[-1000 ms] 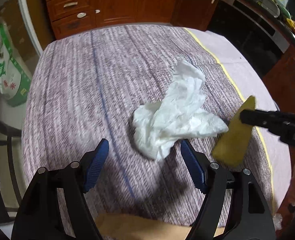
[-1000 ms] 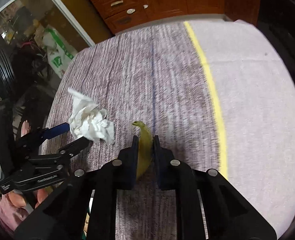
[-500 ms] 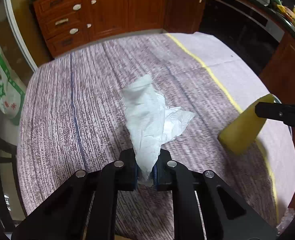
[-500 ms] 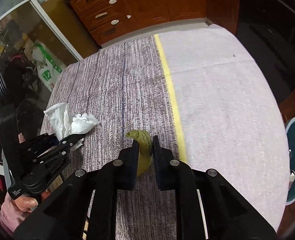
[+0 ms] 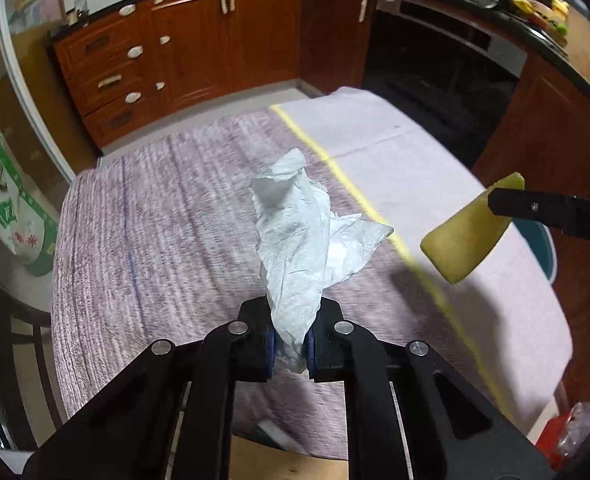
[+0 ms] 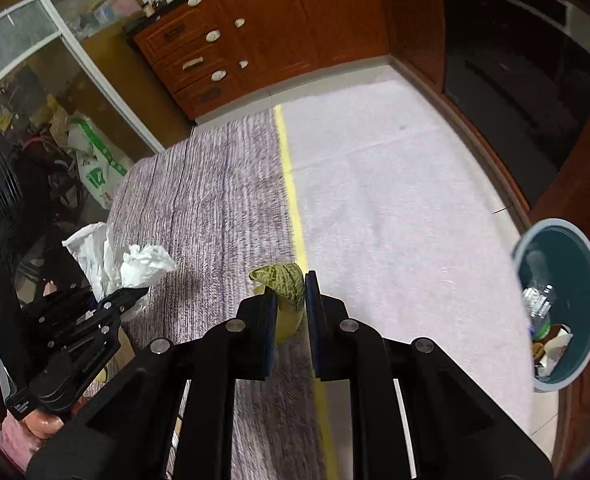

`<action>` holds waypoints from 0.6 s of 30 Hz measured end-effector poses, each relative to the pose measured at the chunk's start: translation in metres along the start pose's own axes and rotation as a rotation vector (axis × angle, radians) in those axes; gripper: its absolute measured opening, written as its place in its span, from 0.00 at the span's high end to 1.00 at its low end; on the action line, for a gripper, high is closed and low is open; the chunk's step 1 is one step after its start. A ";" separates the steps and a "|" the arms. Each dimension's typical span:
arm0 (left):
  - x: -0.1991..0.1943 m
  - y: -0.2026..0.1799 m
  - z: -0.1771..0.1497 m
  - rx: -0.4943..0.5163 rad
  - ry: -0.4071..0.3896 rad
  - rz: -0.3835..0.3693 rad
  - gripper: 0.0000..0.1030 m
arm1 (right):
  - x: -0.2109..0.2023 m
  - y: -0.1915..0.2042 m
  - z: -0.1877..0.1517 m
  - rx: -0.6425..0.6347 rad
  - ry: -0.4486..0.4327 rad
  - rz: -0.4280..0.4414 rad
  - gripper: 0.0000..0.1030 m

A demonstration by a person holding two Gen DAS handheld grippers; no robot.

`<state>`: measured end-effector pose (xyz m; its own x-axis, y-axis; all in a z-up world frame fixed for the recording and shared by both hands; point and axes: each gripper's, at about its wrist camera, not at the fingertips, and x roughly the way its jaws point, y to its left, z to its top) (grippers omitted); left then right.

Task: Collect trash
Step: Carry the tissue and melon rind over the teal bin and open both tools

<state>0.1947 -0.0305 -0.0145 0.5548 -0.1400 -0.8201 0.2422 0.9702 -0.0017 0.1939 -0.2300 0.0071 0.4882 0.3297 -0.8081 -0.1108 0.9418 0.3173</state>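
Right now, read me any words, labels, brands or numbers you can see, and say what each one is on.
"DAS": white letters on the side of the right gripper, cut off by the picture's edge.
Small white lettering on the left gripper, near its base: too small to read.
Print on the green and white bag past the table: too blurred to read.
No other text shows.

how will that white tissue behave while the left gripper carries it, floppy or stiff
Probably floppy and very light: the crumpled tissue fans loosely above the left gripper. Only its lower end is pinched, so it could tear or slip.
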 end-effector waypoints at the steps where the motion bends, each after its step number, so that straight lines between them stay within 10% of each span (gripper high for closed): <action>1: -0.004 -0.009 0.001 0.011 -0.002 -0.005 0.89 | -0.006 -0.005 -0.001 0.007 -0.011 0.000 0.87; 18: -0.014 -0.166 0.027 0.224 0.003 -0.095 0.89 | -0.116 -0.165 -0.037 0.231 -0.195 -0.068 0.87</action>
<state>0.1681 -0.1953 0.0122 0.5189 -0.2272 -0.8241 0.4638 0.8846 0.0481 0.1230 -0.4212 0.0302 0.6468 0.2264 -0.7283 0.1167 0.9143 0.3879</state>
